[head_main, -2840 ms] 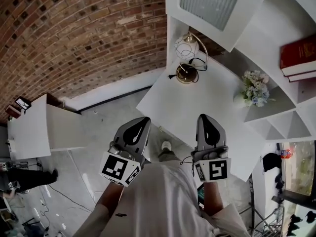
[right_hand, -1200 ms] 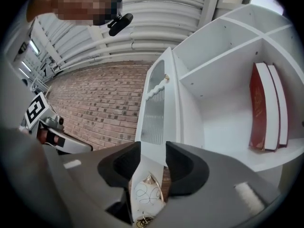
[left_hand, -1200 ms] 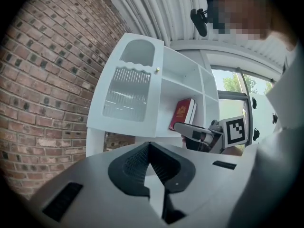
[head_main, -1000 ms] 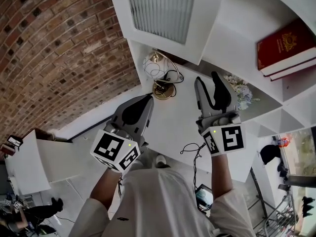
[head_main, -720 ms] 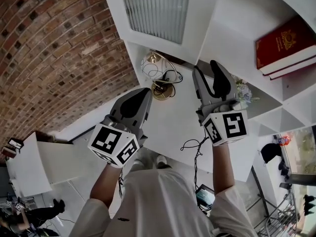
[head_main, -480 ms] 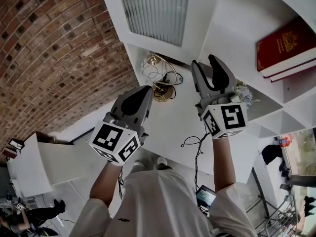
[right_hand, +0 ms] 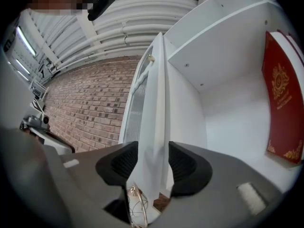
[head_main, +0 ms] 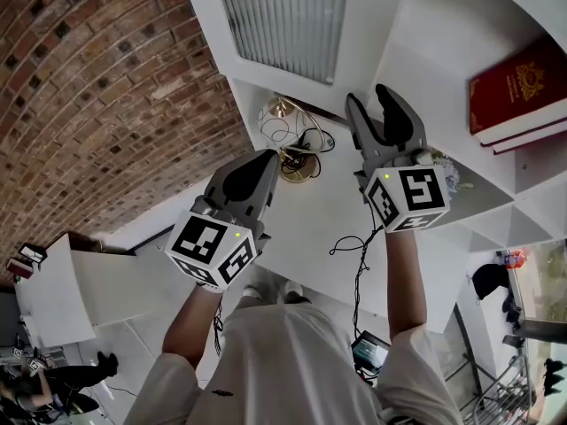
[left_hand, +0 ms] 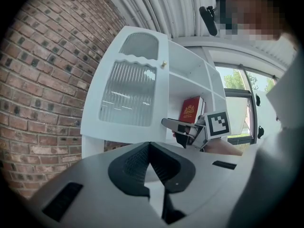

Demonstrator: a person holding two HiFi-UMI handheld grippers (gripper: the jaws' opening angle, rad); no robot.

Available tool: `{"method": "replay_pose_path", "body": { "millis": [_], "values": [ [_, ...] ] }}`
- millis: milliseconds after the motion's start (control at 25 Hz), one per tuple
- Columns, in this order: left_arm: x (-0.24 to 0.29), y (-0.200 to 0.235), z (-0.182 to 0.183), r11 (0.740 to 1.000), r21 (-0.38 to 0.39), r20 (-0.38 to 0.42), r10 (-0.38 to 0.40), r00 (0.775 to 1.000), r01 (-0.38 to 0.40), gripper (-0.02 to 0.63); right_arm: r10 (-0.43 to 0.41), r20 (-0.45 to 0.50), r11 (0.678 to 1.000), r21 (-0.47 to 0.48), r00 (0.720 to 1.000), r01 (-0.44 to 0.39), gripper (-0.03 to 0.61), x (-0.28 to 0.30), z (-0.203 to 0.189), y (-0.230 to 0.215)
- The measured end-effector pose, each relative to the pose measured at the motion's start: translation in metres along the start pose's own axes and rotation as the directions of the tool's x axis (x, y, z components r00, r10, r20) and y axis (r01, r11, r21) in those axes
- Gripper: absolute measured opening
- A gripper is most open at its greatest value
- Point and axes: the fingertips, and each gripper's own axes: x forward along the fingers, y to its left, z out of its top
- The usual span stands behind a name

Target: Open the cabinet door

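R gripper (right_hand: 153,148) jaws wide, cabinet door (right_hand: 154,103) edge btwn them. L gripper (left_hand: 149,146) at its 8 o'clock in head view, jaws closed, empty.

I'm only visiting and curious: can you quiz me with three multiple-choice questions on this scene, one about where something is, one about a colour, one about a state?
1. Where is the red book? A on the floor; B on a cabinet shelf; C in a gripper.
2. What colour is the cabinet? A white; B black; C green.
3. How do the left gripper jaws stand? A together; B wide apart; C clamped on the book.

Answers: B, the book sits in a shelf compartment; A, its door and shelves are white; A, the left gripper view shows the pads meeting with nothing between.
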Motion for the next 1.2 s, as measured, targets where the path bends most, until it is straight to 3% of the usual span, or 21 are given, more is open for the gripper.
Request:
{"method": "replay_pose_path", "body": {
  "millis": [320, 440, 640, 1200],
  "values": [
    [0.0, 0.001, -0.001, 1.0, -0.001, -0.003, -0.008, 1.0, 0.008, 0.008, -0.014, -0.045, 1.0, -0.01, 0.999, 0.013, 0.195, 0.009, -0.006, 0.0],
    [-0.002, 0.0, -0.002, 1.0, -0.002, -0.003, -0.011, 1.0, 0.011, 0.008, -0.024, -0.054, 1.0, -0.016, 0.998, 0.023, 0.152, 0.009, -0.008, 0.0],
    [-0.006, -0.001, -0.003, 1.0, -0.006, -0.005, -0.013, 1.0, 0.013, 0.008, -0.007, -0.049, 1.0, 0.027, 0.999, 0.008, 0.123, 0.005, -0.006, 0.0],
    [-0.032, -0.006, -0.009, 1.0, -0.02, 0.002, 0.003, 1.0, -0.002, 0.008, -0.005, -0.04, 0.999, 0.034, 0.999, 0.006, 0.103, -0.016, 0.0, 0.03]
  ]
}}
